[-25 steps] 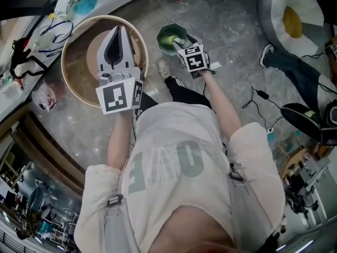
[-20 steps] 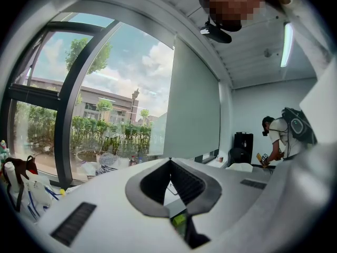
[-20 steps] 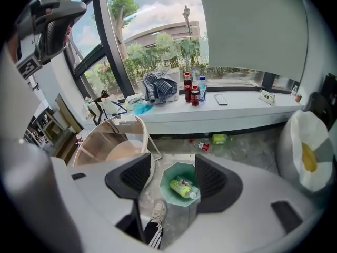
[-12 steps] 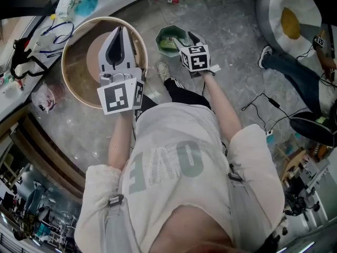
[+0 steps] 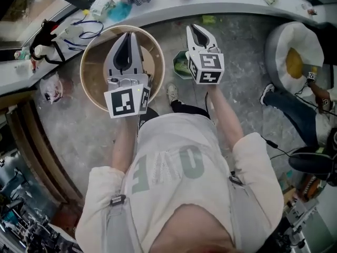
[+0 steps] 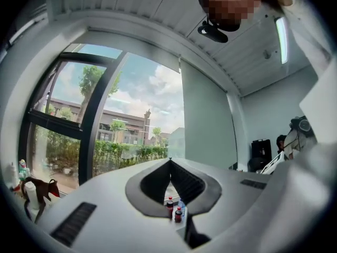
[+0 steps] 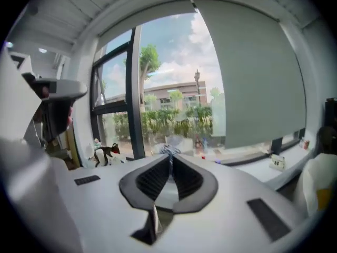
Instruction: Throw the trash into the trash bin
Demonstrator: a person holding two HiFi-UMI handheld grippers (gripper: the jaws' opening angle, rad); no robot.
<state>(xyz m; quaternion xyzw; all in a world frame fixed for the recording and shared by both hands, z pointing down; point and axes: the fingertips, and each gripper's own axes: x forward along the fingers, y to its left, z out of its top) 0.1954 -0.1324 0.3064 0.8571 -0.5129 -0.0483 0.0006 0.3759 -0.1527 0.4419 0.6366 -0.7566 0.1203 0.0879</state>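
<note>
The green trash bin [image 5: 180,65] stands on the grey floor, half hidden behind my right gripper [image 5: 196,28], with something yellow-green inside it. My right gripper is raised above the bin and points level toward the window; in the right gripper view [image 7: 170,153] its jaws have just been closing and its tips meet with nothing between them. My left gripper [image 5: 128,35] hovers over the round wooden table [image 5: 89,88]. The left gripper view shows it [image 6: 169,161] shut and empty too, with the window beyond.
A white sill [image 5: 158,7] with bottles, cables and cloths runs along the top. A beanbag with an egg-shaped cushion [image 5: 295,57] and another person's leg [image 5: 287,107] lie to the right. A plastic bag [image 5: 52,88] sits on the floor at left.
My right gripper has lifted away from the bin's mouth and its jaws have closed. My left gripper has risen a little over the round table. The head view has tilted toward the sill.
</note>
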